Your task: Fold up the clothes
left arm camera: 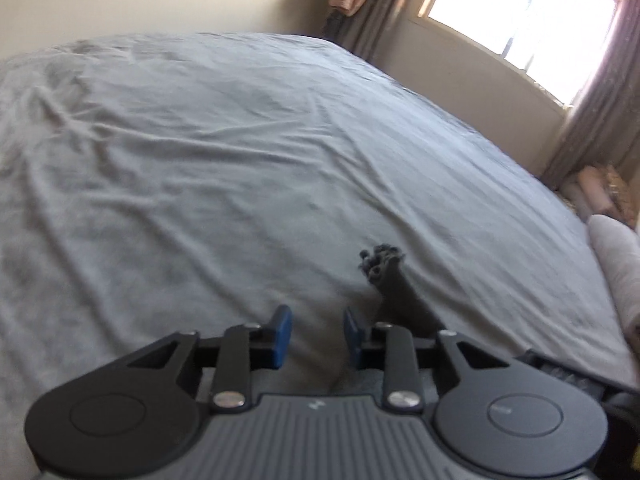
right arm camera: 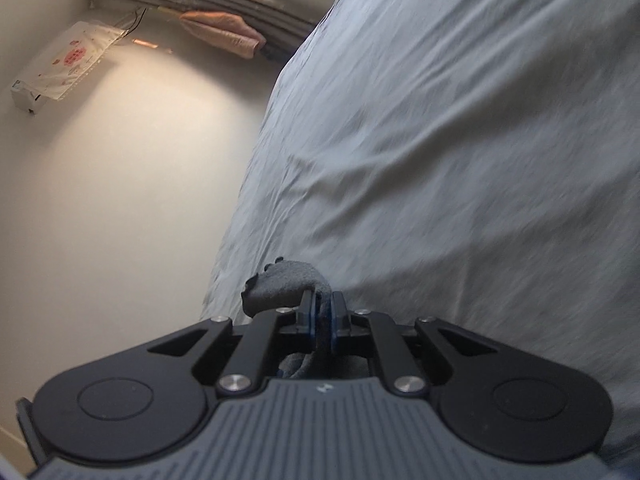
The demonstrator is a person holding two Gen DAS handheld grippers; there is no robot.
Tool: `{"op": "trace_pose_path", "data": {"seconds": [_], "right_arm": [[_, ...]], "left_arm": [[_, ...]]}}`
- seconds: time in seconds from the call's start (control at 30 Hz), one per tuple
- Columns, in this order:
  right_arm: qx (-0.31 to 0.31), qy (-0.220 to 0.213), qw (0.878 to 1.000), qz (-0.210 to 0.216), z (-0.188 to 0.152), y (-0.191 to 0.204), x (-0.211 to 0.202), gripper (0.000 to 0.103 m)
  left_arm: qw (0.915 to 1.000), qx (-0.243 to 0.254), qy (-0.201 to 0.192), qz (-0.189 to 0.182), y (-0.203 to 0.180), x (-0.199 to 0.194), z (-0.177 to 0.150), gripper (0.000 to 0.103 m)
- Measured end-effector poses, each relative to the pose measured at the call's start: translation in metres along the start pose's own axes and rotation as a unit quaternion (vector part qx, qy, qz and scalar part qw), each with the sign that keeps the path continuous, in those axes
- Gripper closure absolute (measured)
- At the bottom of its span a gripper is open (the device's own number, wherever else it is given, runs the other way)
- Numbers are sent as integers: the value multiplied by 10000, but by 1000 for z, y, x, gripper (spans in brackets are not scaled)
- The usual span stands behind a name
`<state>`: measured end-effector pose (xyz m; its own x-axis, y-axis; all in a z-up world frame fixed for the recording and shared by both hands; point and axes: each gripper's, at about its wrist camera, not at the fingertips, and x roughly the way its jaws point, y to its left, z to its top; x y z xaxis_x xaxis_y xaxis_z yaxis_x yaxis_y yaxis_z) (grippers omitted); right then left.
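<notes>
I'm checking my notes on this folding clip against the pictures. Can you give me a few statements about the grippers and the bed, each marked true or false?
1. The right hand-held gripper is shut on a dark grey cloth. True.
2. The left hand-held gripper is clamped on the bed sheet. False: its jaws stand apart, holding nothing.
3. The bed is covered by a wrinkled grey sheet. True.
4. A folded pile of shirts lies in the middle of the bed. False: only the sheet shows there.
5. A bright window shows in the left wrist view. True.
</notes>
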<state>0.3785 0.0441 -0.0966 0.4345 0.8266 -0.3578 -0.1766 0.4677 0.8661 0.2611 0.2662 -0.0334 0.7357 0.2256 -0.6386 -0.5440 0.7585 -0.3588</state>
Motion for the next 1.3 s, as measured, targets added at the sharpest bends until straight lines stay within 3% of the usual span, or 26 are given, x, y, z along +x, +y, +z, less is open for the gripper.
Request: {"op": "trace_pose_path", "data": {"seconds": [0.1,0.23,0.43,0.57,0.63,0.8,1.0,1.2,1.3], "right_arm": [[-46,-258,9995,-145,1,3,-4,90],[-92,-579,9978,-301,6,3,-10,85],[-78,-672,9972,-325,11,1,-6,84],[-69,-657,9974,-294,10,1,-4,83],[-42,-646,9976,-263,12,0,-3,83],[-45,-496,9986,-147,14,3,0,82],[-283,-80,9996,18,11,13,5,64],[-832,343,9959,130,3,28,10,62],[-1279,558,9901,155,-5,38,12,62]], "left_arm": [[9997,-42,99,-202,-5,4,2,75],[9989,353,175,-237,-22,13,-1,75],[9966,741,185,-307,-40,24,0,76],[9931,1132,149,-247,-52,31,1,99],[9925,1211,92,-166,-55,31,1,100],[9850,1458,-750,537,-55,1,-2,100],[9783,929,-1241,1374,-20,-42,8,100],[9459,770,-1562,2737,13,-58,-3,100],[9365,504,-1476,3140,32,-56,-6,100]]}}
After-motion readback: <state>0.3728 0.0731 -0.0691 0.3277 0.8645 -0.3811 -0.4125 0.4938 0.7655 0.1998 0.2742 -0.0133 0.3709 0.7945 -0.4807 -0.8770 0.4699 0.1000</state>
